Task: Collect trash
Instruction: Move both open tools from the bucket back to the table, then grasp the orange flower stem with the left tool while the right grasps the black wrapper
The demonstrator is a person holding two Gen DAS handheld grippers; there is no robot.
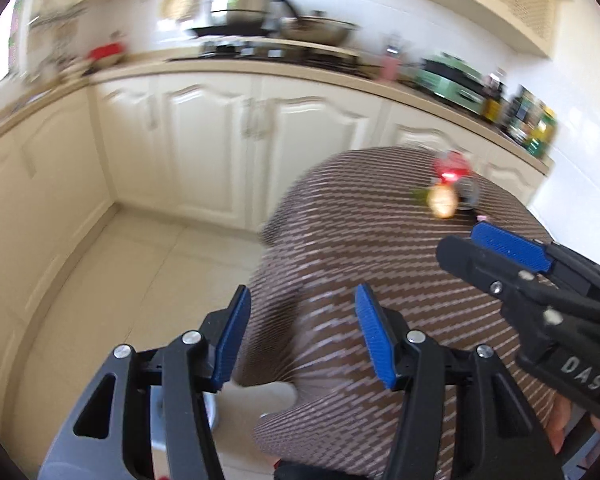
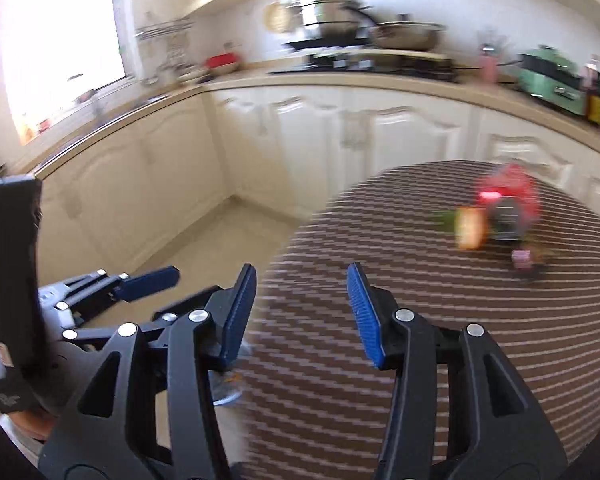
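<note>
Both grippers, left (image 1: pixel 302 334) and right (image 2: pixel 302 312), empty, fingers half open. Trash (image 2: pixel 496 220) far on desk (image 2: pixel 420 360), blurred. Approach slowly, take one piece each.

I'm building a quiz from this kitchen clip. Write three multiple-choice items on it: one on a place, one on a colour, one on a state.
1. Where does the pile of trash lie?
A. on the floor
B. on the striped round table
C. on the counter

2. What colour are the gripper pads?
A. blue
B. yellow
C. white

3. How does the right gripper stand?
A. shut on a bottle
B. shut with nothing in it
C. open, with nothing between its pads

Answers:
1 B, the blurred red and orange bits sit on the striped cloth.
2 A, both pads show blue in the right wrist view.
3 C, only tablecloth shows in the gap.
</note>
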